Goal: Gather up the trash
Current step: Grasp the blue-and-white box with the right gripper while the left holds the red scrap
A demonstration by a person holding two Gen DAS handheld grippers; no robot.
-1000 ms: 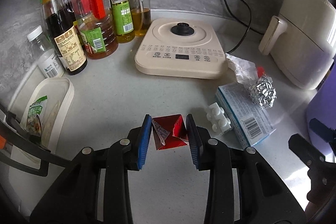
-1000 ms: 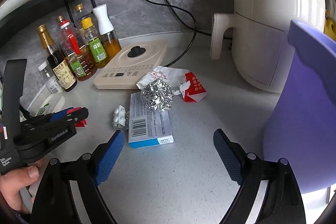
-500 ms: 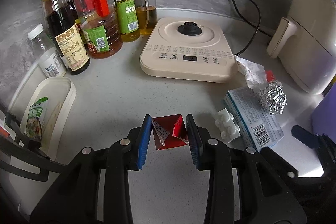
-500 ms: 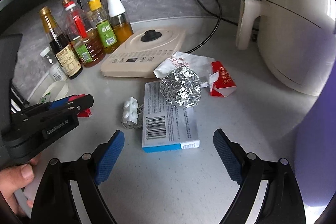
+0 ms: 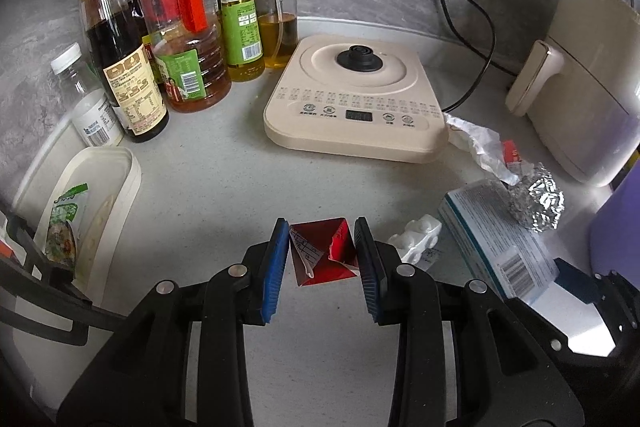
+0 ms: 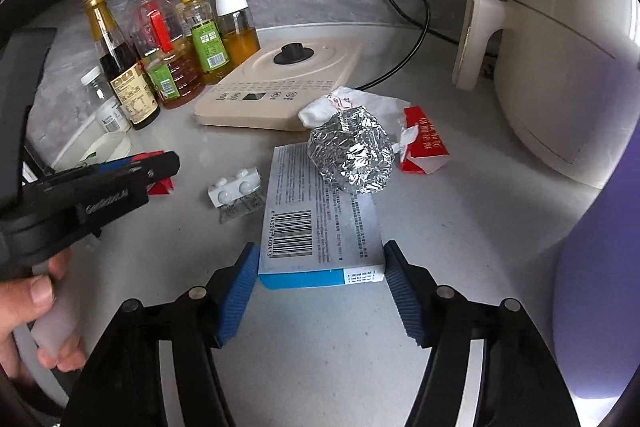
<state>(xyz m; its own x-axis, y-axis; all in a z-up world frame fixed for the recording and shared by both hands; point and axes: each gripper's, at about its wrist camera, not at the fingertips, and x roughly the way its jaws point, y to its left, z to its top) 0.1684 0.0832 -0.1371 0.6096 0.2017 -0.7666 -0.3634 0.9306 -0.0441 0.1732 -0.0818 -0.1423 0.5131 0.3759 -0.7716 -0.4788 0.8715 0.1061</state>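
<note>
A crumpled red carton scrap [image 5: 322, 254] sits pinched between the blue pads of the left gripper [image 5: 322, 259], low over the grey countertop [image 5: 224, 187] in front of the beige induction cooker [image 5: 356, 103]. To the right of the cooker's front edge lies the blue-and-white box [image 6: 320, 215], flat on the countertop; the right gripper [image 6: 320, 287] brackets its near end, jaws narrowed so the pads stand right at the two near corners, though whether they press the cardboard cannot be told. A foil ball [image 6: 351, 151] rests on the box's far end. Beside the foil ball, toward the cooker, lies crumpled white paper [image 6: 352, 103], and a second red carton [image 6: 424, 147] lies just right of the ball. A small white blister piece [image 6: 236, 187] lies just left of the box. Oil and sauce bottles [image 5: 180, 39] stand left of the cooker, and a cream air fryer [image 6: 560, 67] stands to its right.
</note>
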